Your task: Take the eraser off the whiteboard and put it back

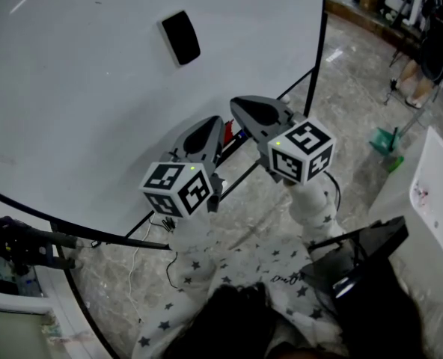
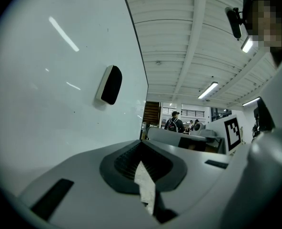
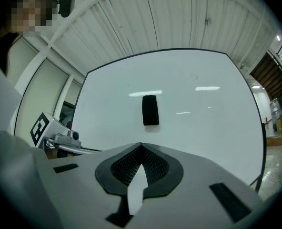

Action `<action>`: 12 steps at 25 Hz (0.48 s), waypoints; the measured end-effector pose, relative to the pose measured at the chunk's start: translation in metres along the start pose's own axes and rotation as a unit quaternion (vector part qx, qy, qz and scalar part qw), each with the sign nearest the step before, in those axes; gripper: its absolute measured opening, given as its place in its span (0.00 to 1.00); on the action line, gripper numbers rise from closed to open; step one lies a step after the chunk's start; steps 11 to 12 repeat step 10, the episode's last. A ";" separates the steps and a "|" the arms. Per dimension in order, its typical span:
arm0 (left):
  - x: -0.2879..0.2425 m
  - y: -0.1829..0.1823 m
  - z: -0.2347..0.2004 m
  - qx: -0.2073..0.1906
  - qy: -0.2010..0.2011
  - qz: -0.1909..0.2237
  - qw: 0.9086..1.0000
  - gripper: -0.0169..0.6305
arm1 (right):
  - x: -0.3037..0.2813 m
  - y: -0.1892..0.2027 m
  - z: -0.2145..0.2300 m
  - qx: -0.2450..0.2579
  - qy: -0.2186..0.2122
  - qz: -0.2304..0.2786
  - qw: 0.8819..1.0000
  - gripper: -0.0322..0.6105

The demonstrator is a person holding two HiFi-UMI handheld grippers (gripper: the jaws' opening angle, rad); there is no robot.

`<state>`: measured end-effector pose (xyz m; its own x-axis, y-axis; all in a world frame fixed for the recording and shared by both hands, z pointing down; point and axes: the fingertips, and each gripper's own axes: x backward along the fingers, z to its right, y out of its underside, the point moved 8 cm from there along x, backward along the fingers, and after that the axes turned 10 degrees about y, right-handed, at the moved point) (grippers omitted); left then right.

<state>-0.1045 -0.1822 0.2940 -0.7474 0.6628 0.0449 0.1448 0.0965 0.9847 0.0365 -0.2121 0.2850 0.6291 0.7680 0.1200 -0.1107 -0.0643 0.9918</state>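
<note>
The black eraser [image 1: 180,37] sticks to the white whiteboard [image 1: 79,111], up and to the left of both grippers. My left gripper [image 1: 218,121] and my right gripper [image 1: 235,104] hover side by side in front of the board's lower right part, both shut and empty, apart from the eraser. In the left gripper view the eraser [image 2: 110,84] shows edge-on above and left of the closed tips [image 2: 141,145]. From the right gripper view the eraser [image 3: 150,110] hangs upright straight ahead, above the closed tips [image 3: 141,147], with bare board between.
The board's black frame and stand legs [image 1: 317,66] run along its right edge and bottom. A marble floor lies below, with a green object [image 1: 386,142], a white table [image 1: 438,185] at the right and a person [image 1: 427,40] standing farther back. People stand far off [image 2: 172,123].
</note>
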 end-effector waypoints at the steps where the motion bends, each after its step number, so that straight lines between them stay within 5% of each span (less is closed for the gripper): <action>1: 0.000 -0.001 0.001 0.000 0.000 0.000 1.000 0.03 | 0.000 -0.001 0.001 -0.001 0.000 0.000 1.000 0.06; 12: -0.002 -0.001 0.008 0.000 0.003 0.000 1.000 0.03 | 0.008 -0.003 0.003 -0.002 0.002 0.000 1.000 0.06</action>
